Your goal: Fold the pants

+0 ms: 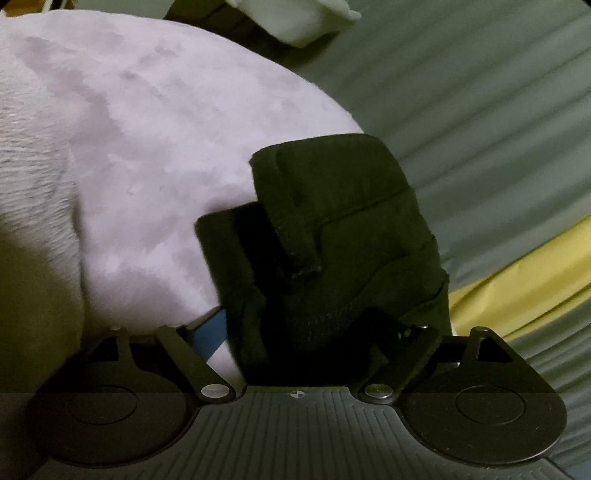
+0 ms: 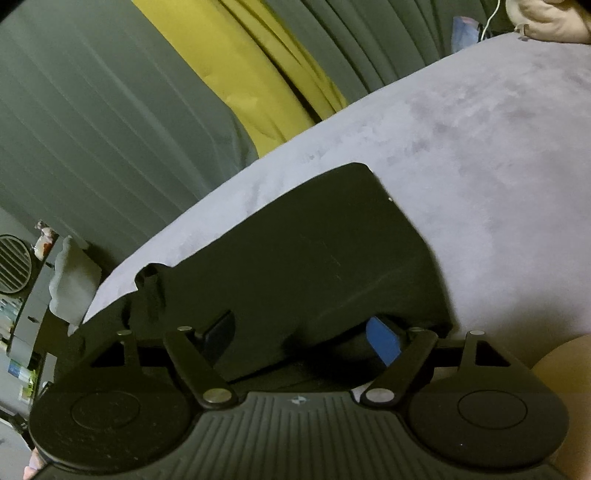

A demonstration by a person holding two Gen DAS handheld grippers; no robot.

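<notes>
Ribbed black housing of our left hand-held gripper fills the bottom of the left wrist view, linkage arms splayed wide. We see one blue finger pad at lower left; the other finger is hidden behind dark cloth. Jaws stand wide apart, and we see no pad pressing on anything. Black pants, folded into a thick bundle, lie right in front of the gripper and rise between its arms, with a seam and a folded flap showing on top. They rest on a pale lilac bed cover close to its edge. Grey pleated curtain hangs past that edge, with a yellow cloth strip at right. White blurred object sits at the top edge; we cannot tell what it is.

Right wrist view: our right hand-held gripper housing again lies nearest the lens, arms spread. One blue finger pad shows at right, partly under the pants edge; a dark finger shows at left against the cloth. Jaws are apart, cloth edge lies between them, and we cannot see any pinch. Pants lie flat as a broad dark slab on the bed cover. Grey curtain and yellow strip stand behind. Round vent and clutter sit far left.
</notes>
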